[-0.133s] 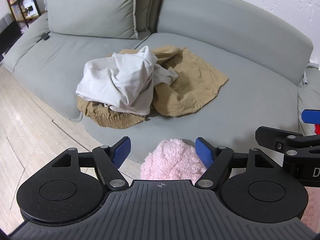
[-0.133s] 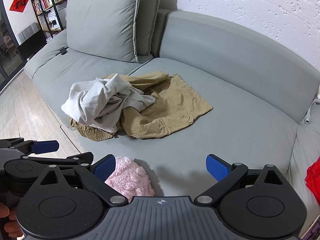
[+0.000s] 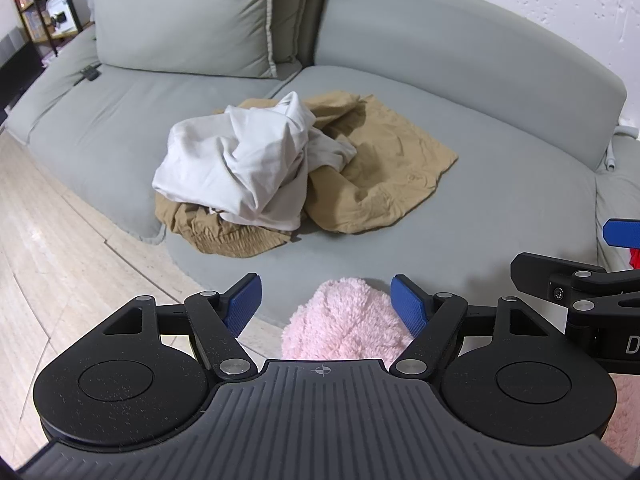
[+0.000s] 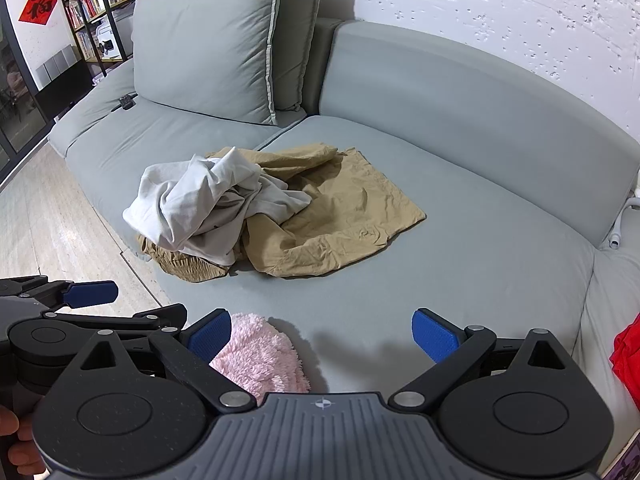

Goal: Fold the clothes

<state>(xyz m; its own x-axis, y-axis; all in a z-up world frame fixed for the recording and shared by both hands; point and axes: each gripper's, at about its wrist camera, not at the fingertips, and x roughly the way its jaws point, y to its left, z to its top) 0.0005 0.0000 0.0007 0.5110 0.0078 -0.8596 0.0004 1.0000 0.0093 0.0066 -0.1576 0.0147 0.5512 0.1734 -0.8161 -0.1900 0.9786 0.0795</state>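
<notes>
Lying crumpled at the centre of the grey sofa (image 4: 460, 264), a white garment (image 4: 200, 208) sits on a tan garment (image 4: 344, 216) that spreads toward 3 o'clock. At 6 o'clock from the pile, a pink fluffy item (image 3: 344, 328) rests at the seat's front edge. Left gripper (image 3: 326, 304): fingers spread, framing the pink item without touching it. Right gripper (image 4: 322, 334): fingers spread wide over bare seat, pink item beside its left finger.
</notes>
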